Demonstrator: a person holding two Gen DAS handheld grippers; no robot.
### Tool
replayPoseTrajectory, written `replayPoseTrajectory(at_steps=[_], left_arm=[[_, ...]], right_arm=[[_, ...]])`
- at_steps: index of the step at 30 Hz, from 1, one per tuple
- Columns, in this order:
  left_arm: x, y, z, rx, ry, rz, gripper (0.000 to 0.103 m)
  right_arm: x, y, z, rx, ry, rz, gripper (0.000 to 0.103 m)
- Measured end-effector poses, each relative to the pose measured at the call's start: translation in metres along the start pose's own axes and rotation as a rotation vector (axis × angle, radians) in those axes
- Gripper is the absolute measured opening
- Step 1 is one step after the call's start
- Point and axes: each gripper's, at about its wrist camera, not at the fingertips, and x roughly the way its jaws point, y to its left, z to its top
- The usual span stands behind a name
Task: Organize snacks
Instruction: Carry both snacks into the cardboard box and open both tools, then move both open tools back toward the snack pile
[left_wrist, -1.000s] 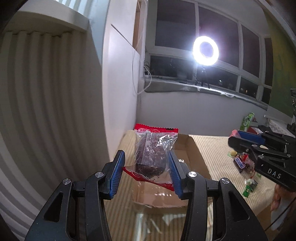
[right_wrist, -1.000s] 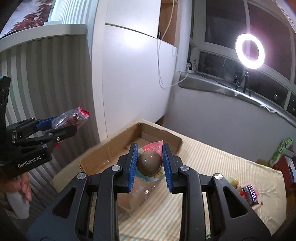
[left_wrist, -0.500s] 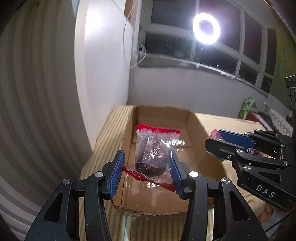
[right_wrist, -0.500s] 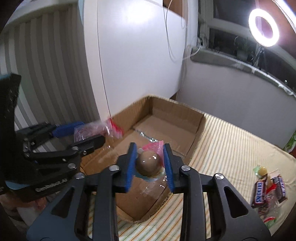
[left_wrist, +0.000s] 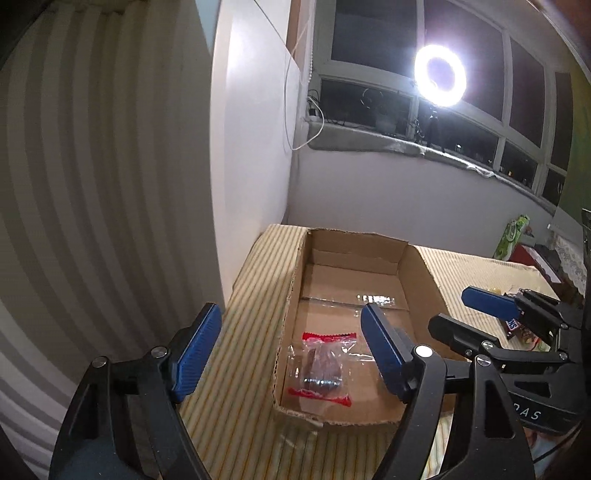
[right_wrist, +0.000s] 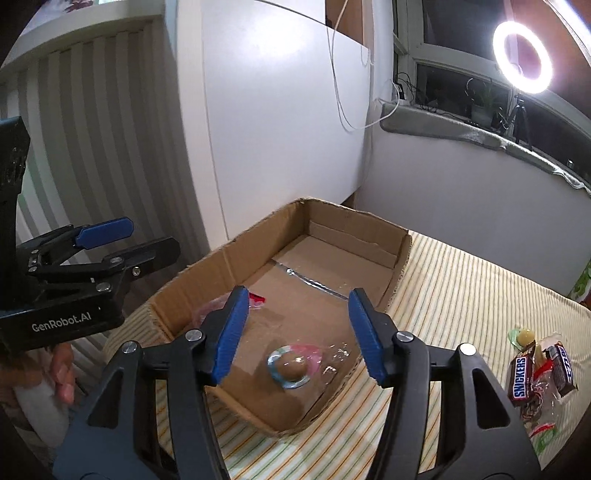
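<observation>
Lying in one cardboard box (left_wrist: 417, 273) at frame centre, two snack packets (red-edged packet (left_wrist: 320, 365), round sweet (right_wrist: 293, 367)); left gripper (left_wrist: 291, 350) and right gripper (right_wrist: 297, 328) jaws, just opening, stand wide, empty.

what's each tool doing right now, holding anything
Left tool: open, jaws just opened, nothing between them; red-edged packet lies in the box.
Right tool: open, just opened, empty; round snack below it.
</observation>
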Motion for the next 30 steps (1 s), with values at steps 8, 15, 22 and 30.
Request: replayPoseTrajectory(at_steps=[8, 15, 22, 30], left_arm=[[-0.013, -0.022, -0.001, 0.035, -0.005, -0.006, 0.078], [-0.021, -0.071, -0.002, 0.111, -0.006, -0.057, 0.078], [-0.023, -0.146, -0.003, 0.230, -0.013, -0.152, 0.078], [-0.026, -0.209, -0.015, 0.342, -0.008, -0.247, 0.078]], right_arm=[[-0.030, -0.009, -0.014, 0.026, -0.031, -0.005, 0.059], [-0.073, -0.061, -0.037, 0.118, -0.071, -0.085, 0.059], [-0.126, -0.130, -0.070, 0.250, -0.097, -0.215, 0.059], [-0.173, -0.175, -0.099, 0.343, -0.135, -0.308, 0.059]])
